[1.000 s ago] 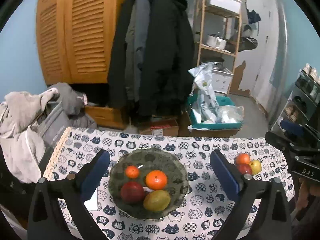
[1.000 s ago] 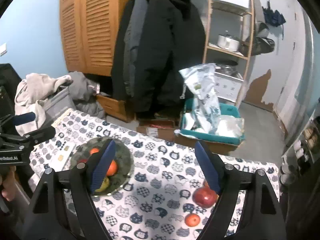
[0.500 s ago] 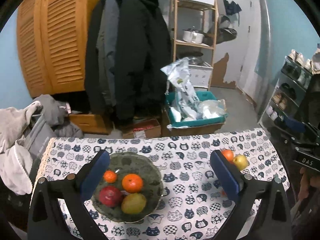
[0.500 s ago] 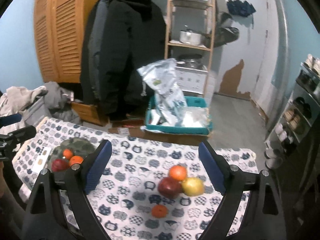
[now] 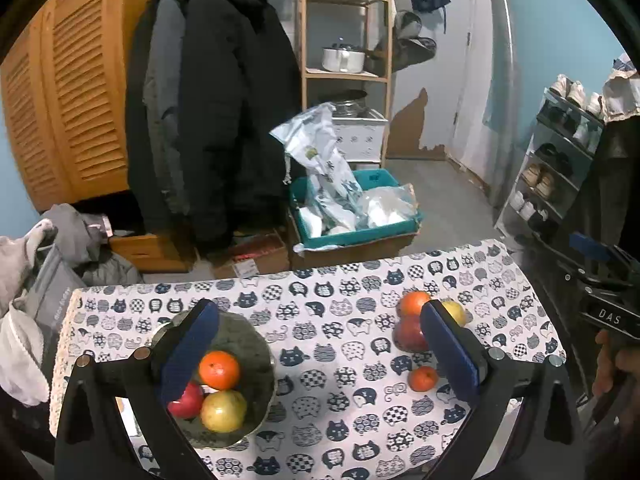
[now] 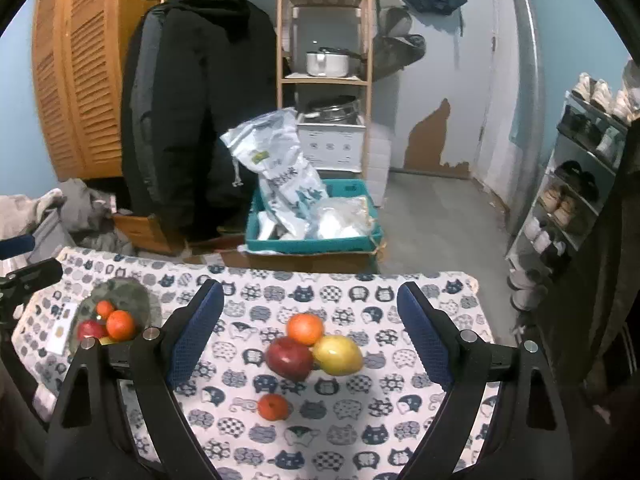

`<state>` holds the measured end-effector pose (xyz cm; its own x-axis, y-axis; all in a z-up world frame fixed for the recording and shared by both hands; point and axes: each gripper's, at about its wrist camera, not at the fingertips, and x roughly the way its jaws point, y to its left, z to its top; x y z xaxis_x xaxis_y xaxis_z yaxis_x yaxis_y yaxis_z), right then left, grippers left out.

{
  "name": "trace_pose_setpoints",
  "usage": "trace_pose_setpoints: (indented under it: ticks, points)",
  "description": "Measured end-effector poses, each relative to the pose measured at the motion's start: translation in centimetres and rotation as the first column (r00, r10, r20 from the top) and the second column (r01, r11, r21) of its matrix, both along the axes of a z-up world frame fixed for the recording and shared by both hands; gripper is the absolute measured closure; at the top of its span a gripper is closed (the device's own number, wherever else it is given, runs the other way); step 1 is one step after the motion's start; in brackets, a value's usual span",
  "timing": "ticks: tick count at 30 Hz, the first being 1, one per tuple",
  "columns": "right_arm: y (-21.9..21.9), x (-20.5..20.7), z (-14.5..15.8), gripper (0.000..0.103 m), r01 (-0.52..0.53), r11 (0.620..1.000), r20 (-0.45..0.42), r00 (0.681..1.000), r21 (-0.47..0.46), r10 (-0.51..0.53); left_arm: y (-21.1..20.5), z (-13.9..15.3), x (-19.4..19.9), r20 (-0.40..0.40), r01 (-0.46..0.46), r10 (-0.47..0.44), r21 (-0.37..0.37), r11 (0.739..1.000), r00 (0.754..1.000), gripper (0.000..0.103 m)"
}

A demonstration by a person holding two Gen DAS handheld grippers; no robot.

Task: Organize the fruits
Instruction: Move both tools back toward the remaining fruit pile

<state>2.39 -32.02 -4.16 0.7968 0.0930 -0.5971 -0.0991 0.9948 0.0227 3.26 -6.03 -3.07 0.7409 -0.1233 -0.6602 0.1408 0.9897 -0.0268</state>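
Fruits split: some in dark glass bowl [image 5: 256, 364] near left edge of bench [image 6: 360, 292], four loose [image 6: 316, 350] near right edge, now centred under spread, empty right claw [image 6: 310, 330]; left claw [image 5: 316, 354] spread, empty.
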Motion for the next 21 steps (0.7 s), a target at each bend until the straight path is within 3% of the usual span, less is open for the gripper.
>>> trace_pose_setpoints:
  ticks: [9, 21]
  points:
    - [-2.2, 0.6, -1.6, 0.015, 0.054, 0.998, -0.034, 0.998, -0.013, -0.054, -3.4, -1.7, 1.7, -0.051, 0.050, -0.049, 0.010, 0.999, 0.997, 0.001]
    - [-4.1, 2.5, -5.8, 0.015, 0.088, 0.995, -0.167, 0.982, -0.041, -0.094, -5.9, -6.0, 4.2, -0.147, 0.079, -0.079, -0.003, 0.997, 0.986, 0.001]
